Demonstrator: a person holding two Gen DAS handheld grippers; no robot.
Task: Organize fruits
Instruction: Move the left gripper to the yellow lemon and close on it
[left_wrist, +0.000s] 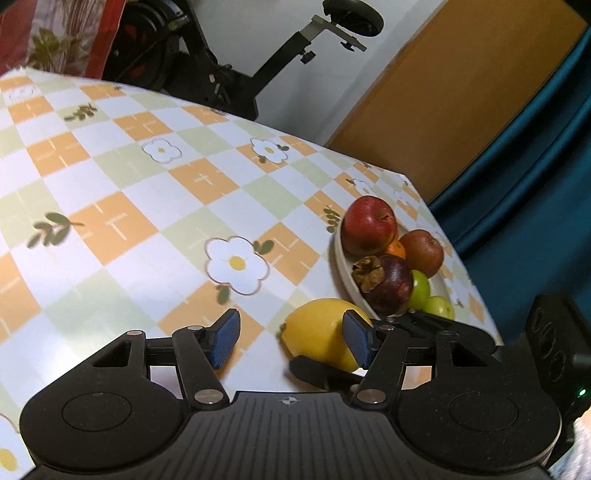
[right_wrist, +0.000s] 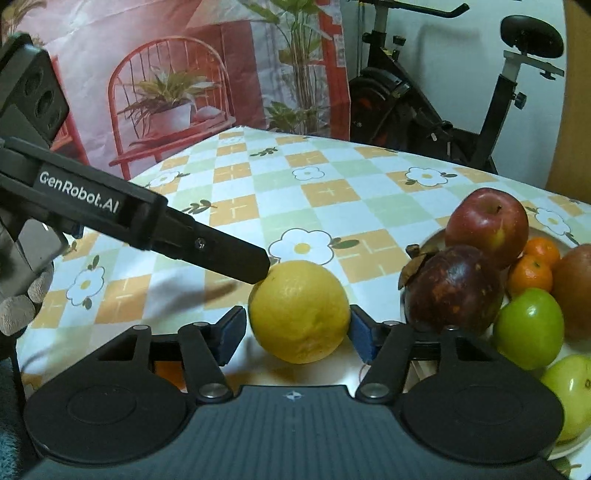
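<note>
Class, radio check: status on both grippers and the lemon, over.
Right gripper straddles lemon, grip unclear. Left gripper open, one finger touching lemon. Bowl crowded.

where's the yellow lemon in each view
Left wrist: lemon low and right of centre, partly behind the left tool's right pad.
Right wrist: lemon low centre, between the right tool's pads.
Shared landmark: the red apple atop the fruit bowl.

1 lemon (right_wrist: 300, 312), 2 tangerines (right_wrist: 530, 275), 2 green fruits (right_wrist: 529, 328)
</note>
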